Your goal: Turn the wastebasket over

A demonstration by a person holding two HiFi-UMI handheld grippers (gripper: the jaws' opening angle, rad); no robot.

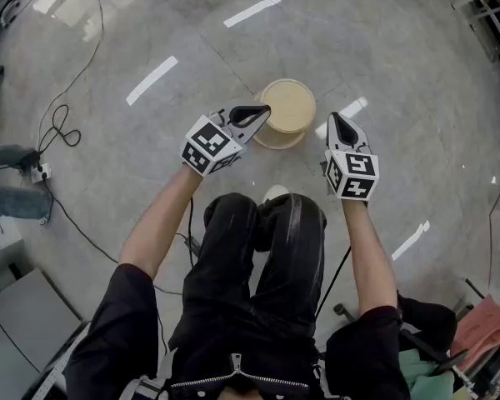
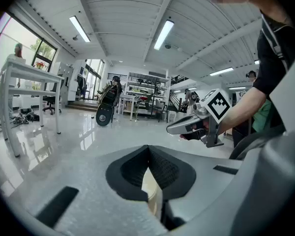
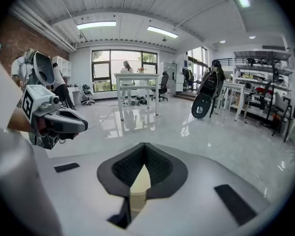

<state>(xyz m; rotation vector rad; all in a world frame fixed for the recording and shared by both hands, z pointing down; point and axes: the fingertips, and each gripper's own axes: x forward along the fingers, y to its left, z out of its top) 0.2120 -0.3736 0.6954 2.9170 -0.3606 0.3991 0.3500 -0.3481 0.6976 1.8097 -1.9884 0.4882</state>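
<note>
A beige round wastebasket [image 1: 287,111] stands on the grey floor just ahead of my knees, its round upper face towards me. My left gripper [image 1: 265,109] hangs in the air over its left edge, jaws together with nothing held. My right gripper [image 1: 333,117] hovers to the basket's right, jaws also together and empty. In the left gripper view the shut left gripper [image 2: 148,149] points level into the room, with the right gripper [image 2: 174,128] ahead of it. The right gripper view shows the same closed jaws on the right gripper [image 3: 144,146] and the left gripper [image 3: 83,125] opposite.
My black-trousered legs [image 1: 267,240] fill the near floor. Black cables [image 1: 58,127] and a power strip [image 1: 40,172] lie at the left, near another person's leg [image 1: 12,202]. A pink cloth [image 1: 487,323] lies at the bottom right. White tables [image 2: 29,77] stand further off.
</note>
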